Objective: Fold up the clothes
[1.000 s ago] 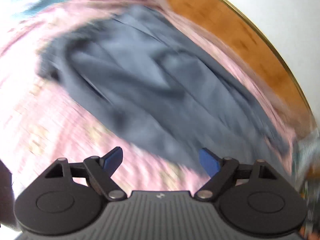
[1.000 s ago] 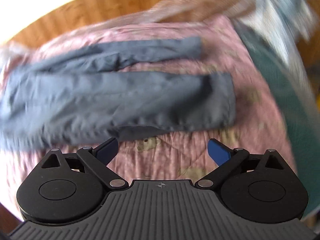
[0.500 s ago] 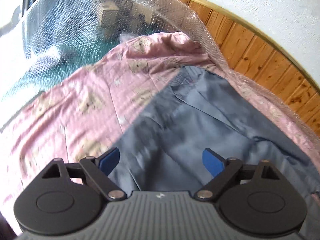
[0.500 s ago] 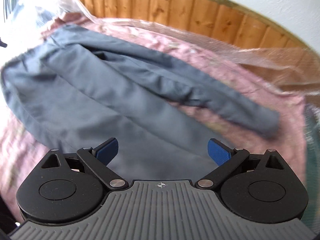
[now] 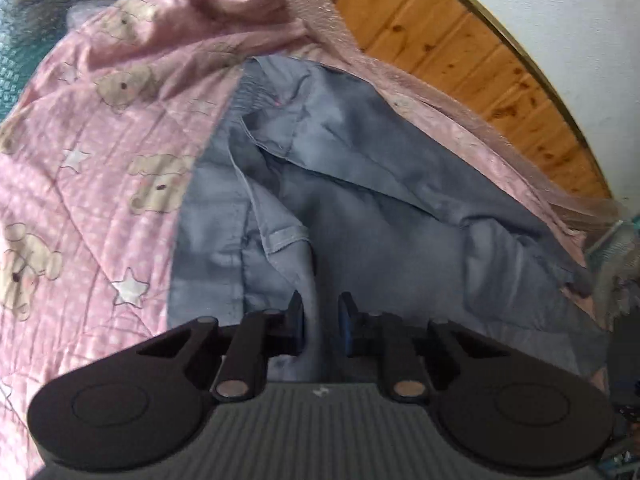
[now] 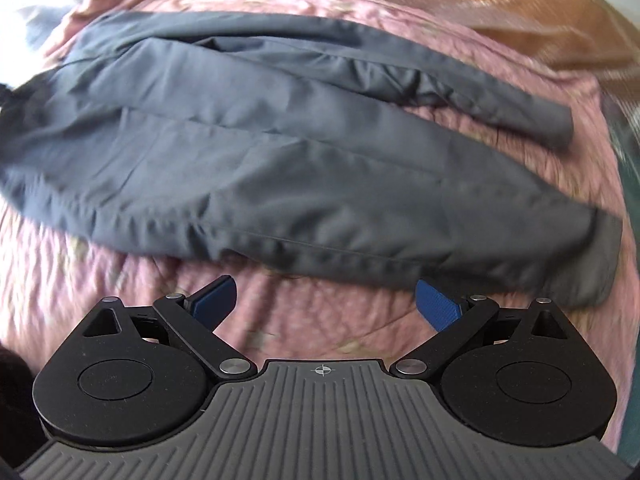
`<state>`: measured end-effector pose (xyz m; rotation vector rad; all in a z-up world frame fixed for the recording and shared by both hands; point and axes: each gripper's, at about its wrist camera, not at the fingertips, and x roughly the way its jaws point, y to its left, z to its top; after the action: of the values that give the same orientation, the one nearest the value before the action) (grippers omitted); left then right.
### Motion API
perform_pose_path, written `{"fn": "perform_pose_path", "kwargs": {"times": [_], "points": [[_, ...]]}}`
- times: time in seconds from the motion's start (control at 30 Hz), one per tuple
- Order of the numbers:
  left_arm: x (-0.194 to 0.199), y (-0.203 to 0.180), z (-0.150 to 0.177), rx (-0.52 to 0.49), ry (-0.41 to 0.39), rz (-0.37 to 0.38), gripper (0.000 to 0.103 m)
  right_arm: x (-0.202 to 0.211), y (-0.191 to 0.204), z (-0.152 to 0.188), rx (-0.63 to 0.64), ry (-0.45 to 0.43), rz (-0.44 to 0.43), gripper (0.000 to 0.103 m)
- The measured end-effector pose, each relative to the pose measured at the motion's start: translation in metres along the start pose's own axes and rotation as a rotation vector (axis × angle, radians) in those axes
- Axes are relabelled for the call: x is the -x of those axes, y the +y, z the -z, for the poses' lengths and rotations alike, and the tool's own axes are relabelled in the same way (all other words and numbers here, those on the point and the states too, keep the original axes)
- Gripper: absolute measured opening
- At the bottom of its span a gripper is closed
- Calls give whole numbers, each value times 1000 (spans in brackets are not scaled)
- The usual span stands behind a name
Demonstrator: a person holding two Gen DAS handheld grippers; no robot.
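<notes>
Grey trousers (image 5: 368, 200) lie spread on a pink bear-print blanket (image 5: 100, 140). In the left wrist view their waistband end is rumpled, with a flap turned over. My left gripper (image 5: 321, 322) is down on this end. Its jaws are closing, and a raised ridge of grey cloth is pinched between the blue pads. In the right wrist view the two legs of the grey trousers (image 6: 280, 152) stretch across the blanket (image 6: 280, 320) to the right. My right gripper (image 6: 325, 304) hovers open over bare blanket, just short of the near leg's edge, with nothing between its fingers.
A wooden headboard (image 5: 440, 40) and a white wall (image 5: 560, 8) stand behind the bed. Bubble wrap (image 5: 460, 108) runs along the blanket's far edge. A teal surface (image 5: 12, 40) shows at the far left. The near leg's hem (image 6: 596, 268) lies near the blanket's right side.
My left gripper came down onto the waistband end and its jaws went from wide to nearly together around a fold. The right gripper shifted toward the near leg's edge, still open.
</notes>
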<state>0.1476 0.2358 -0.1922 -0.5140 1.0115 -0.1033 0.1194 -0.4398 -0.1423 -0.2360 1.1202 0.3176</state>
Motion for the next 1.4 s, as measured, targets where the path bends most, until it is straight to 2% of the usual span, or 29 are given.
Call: {"fn": "perform_pose_path", "kwargs": {"times": [0.03, 0.07, 0.1, 0.13, 0.17, 0.23, 0.27, 0.3, 0.33, 0.43, 0.53, 0.57, 0.63, 0.67, 0.7, 0.73, 0.8, 0.87, 0.97, 1.1, 1.27, 1.37, 1.4], "points": [[-1, 2, -1, -10, 1, -8, 24, -3, 11, -4, -17, -3, -1, 97], [-4, 5, -2, -12, 0, -21, 46, -6, 23, -8, -31, -7, -4, 98], [-6, 9, -3, -9, -1, -20, 58, -10, 36, -13, -38, -13, -15, 98], [-8, 12, -5, -6, -3, 13, 43, -13, 50, -19, -42, -22, -30, 97], [-6, 15, -10, -6, -8, 71, 6, -16, 63, -25, -44, -30, -50, 97], [35, 2, -16, -78, -134, 281, 2, -19, 87, -37, -43, -50, -81, 97], [73, -4, -13, -114, -241, 422, 2, -18, 95, -42, -41, -63, -86, 97], [108, -3, -5, -116, -320, 514, 2, -15, 101, -46, -44, -75, -88, 97], [131, 4, 6, -99, -352, 546, 2, -12, 103, -48, -61, -88, -87, 97], [130, 47, 57, 4, -247, 501, 3, -12, 94, -41, -166, -93, -82, 97], [102, 74, 90, 84, -109, 374, 7, -21, 82, -25, -287, -50, -73, 97], [98, 79, 95, 103, -88, 349, 11, -24, 79, -20, -322, -32, -67, 96], [100, 83, 98, 127, -88, 323, 22, -21, 75, -13, -342, -20, -48, 96], [105, 83, 96, 130, -106, 314, 31, -15, 73, -11, -334, -26, -39, 96], [112, 78, 92, 105, -114, 289, 48, -9, 70, -9, -317, -32, -27, 96], [118, 71, 87, 66, -117, 255, 55, -3, 67, -8, -290, -38, -13, 96], [128, 55, 74, -35, -115, 185, 71, 10, 58, -7, -212, -44, 19, 97], [129, 31, 65, -170, -78, 130, 75, 20, 47, -6, -116, -46, 53, 97], [118, -18, 58, -350, -23, 87, 75, 27, 30, -7, 85, -36, 114, 97], [80, -87, 65, -530, 81, 151, 85, 18, 11, -14, 438, 8, 152, 97], [24, -172, 85, -751, 239, 206, 86, -13, -14, -31, 820, 71, 57, 97], [-12, -208, 96, -844, 312, 187, 86, -38, -35, -40, 994, 128, -11, 96], [-24, -217, 99, -867, 332, 175, 86, -49, -42, -43, 1029, 161, -30, 92]]}}
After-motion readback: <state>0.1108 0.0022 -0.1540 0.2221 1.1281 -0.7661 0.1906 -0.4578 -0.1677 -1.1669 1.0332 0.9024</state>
